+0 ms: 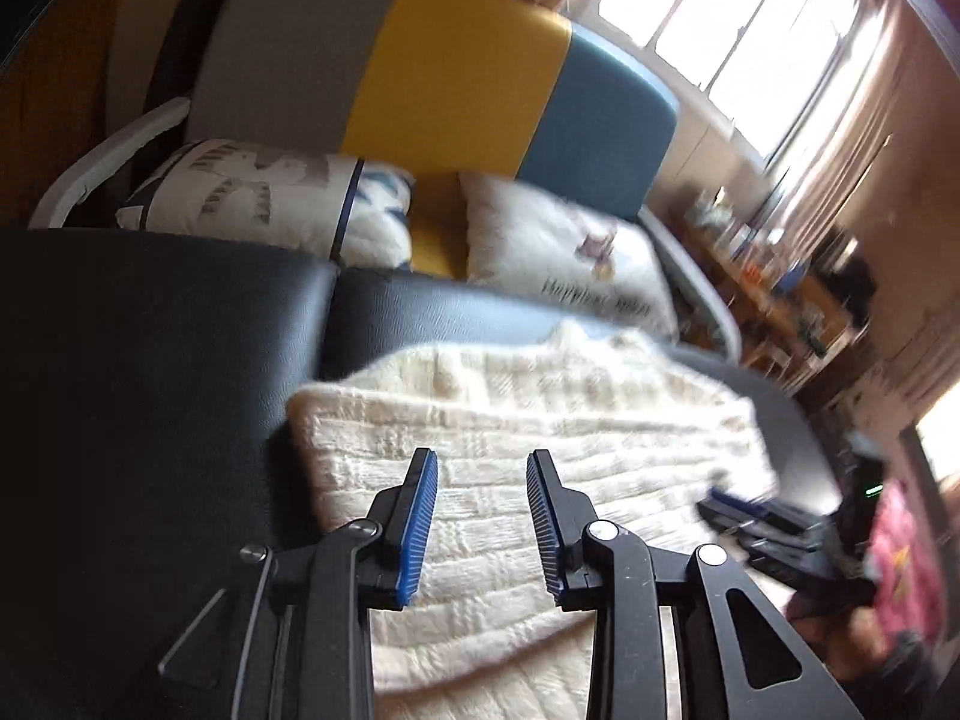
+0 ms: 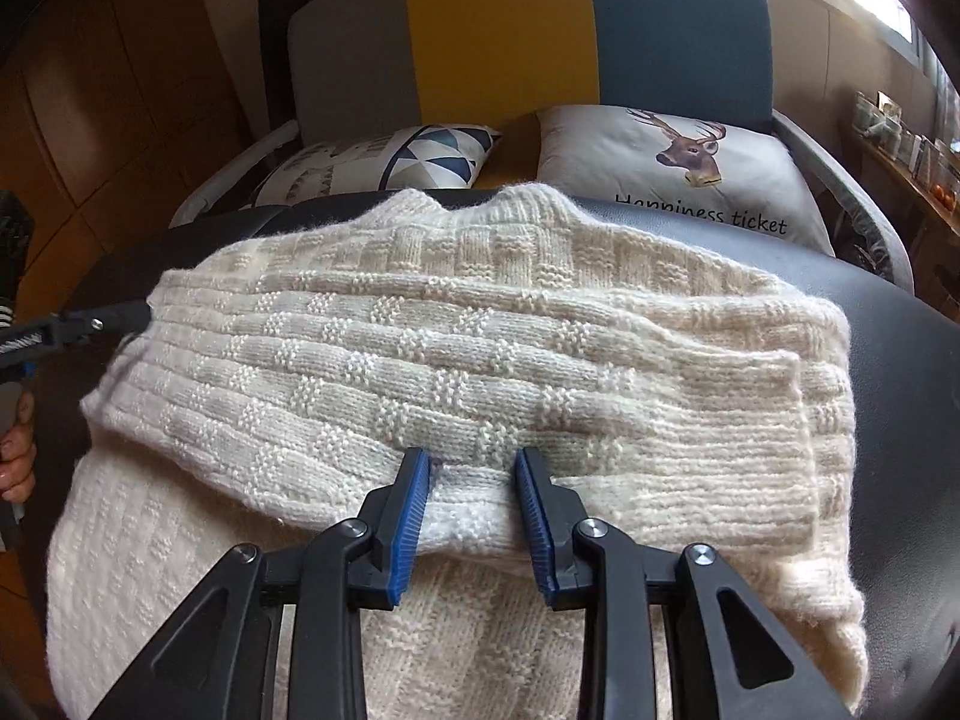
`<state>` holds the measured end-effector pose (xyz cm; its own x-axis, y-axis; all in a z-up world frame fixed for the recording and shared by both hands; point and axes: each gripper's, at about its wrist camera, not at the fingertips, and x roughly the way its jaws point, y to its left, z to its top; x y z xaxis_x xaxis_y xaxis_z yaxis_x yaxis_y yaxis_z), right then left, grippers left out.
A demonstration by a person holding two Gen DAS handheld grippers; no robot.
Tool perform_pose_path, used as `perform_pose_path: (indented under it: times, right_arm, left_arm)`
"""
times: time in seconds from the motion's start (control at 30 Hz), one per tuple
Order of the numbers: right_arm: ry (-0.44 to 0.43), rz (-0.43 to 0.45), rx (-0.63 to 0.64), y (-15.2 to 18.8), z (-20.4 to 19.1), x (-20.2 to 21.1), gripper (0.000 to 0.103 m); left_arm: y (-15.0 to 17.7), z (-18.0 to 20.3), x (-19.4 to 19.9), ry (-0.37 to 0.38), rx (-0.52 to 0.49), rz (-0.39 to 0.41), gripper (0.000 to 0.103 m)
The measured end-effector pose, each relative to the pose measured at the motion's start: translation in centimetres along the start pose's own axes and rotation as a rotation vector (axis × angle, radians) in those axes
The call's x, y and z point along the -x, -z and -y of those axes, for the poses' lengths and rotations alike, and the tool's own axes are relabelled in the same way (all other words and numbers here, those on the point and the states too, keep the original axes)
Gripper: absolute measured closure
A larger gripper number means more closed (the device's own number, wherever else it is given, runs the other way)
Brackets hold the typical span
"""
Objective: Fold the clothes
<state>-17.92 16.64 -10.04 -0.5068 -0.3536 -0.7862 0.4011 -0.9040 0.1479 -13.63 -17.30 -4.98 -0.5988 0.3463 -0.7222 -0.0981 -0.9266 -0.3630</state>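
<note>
A cream knitted sweater [image 2: 456, 348] lies on a black leather surface [image 2: 900, 360], neckline away from me. Its sleeves are folded across the body. My right gripper [image 2: 472, 456] is open just above the near edge of the folded sleeve, with the knit showing between its blue pads [image 2: 414, 510]. In the left wrist view the sweater [image 1: 540, 420] is blurred, and my left gripper [image 1: 483, 459] hovers open over its left part with nothing held. The right gripper [image 1: 750, 516] shows at the sweater's right edge. The left gripper [image 2: 108, 321] reaches the sweater's left fold from the side.
Behind the black surface stands a sofa with a grey, yellow and blue back [image 2: 504, 30]. It holds a triangle-pattern pillow [image 2: 420, 156] and a deer pillow [image 2: 678, 174]. A cluttered wooden shelf [image 2: 912, 162] runs under the window at the right. A hand [image 2: 15, 450] is at the left edge.
</note>
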Motion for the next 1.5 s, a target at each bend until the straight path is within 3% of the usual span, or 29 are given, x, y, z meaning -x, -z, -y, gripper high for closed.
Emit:
perform_pose_path:
  times: [0.07, 0.13, 0.27, 0.33, 0.43, 0.5, 0.57, 0.63, 0.8, 0.93, 1.1, 1.3, 1.5]
  right_arm:
    - [-0.006, 0.008, 0.016, 0.2, 0.1, 0.0, 0.073]
    - [-0.011, 0.016, 0.033, 0.5, 0.1, 0.0, 0.073]
    - [-0.053, 0.035, -0.025, 0.5, 0.9, 0.5, 0.073]
    - [-0.074, 0.028, -0.071, 0.5, 1.5, 1.7, 0.072]
    - [-0.102, 0.072, -0.151, 1.4, 3.5, 5.1, 0.071]
    - [-0.129, 0.086, -0.214, 3.2, 5.7, 7.5, 0.071]
    - [-0.160, 0.094, -0.278, 5.3, 7.8, 10.0, 0.070]
    - [-0.158, 0.071, -0.322, 7.8, 9.4, 12.2, 0.070]
    - [-0.113, -0.017, -0.409, 15.3, 12.3, 16.5, 0.063]
    - [-0.109, -0.039, -0.511, 20.3, 14.5, 19.0, 0.059]
    - [-0.282, -0.035, -0.630, 23.8, 15.9, 19.9, 0.057]
    - [-0.535, -0.038, -0.693, 25.0, 15.6, 18.4, 0.057]
    - [-0.625, -0.026, -0.652, 23.3, 14.0, 17.0, 0.057]
  left_arm:
    - [0.7, -0.3, -3.2, -0.103, -0.051, -0.101, 0.072]
    - [1.6, -1.0, -3.6, -0.098, -0.060, -0.051, 0.072]
    - [1.4, -1.2, -3.3, -0.111, -0.036, -0.045, 0.072]
    - [1.2, -0.7, -3.1, -0.144, -0.051, -0.048, 0.072]
    - [1.0, -0.1, -0.8, -0.155, 0.017, -0.009, 0.072]
    - [1.7, 0.2, 1.6, -0.117, 0.044, 0.041, 0.069]
    - [3.5, 0.2, 4.0, -0.071, 0.085, 0.066, 0.057]
    - [5.8, -0.1, 6.2, -0.034, 0.124, 0.072, 0.055]
    - [12.6, -0.1, 8.7, -0.019, 0.181, -0.001, 0.054]
    - [17.4, -0.4, 10.3, -0.010, 0.213, -0.065, 0.054]
    - [20.5, 0.1, 11.4, 0.086, 0.255, -0.101, 0.054]
    - [22.1, 1.9, 12.0, 0.149, 0.206, -0.126, 0.047]
    - [23.3, 1.9, 12.8, 0.222, 0.211, -0.118, 0.036]
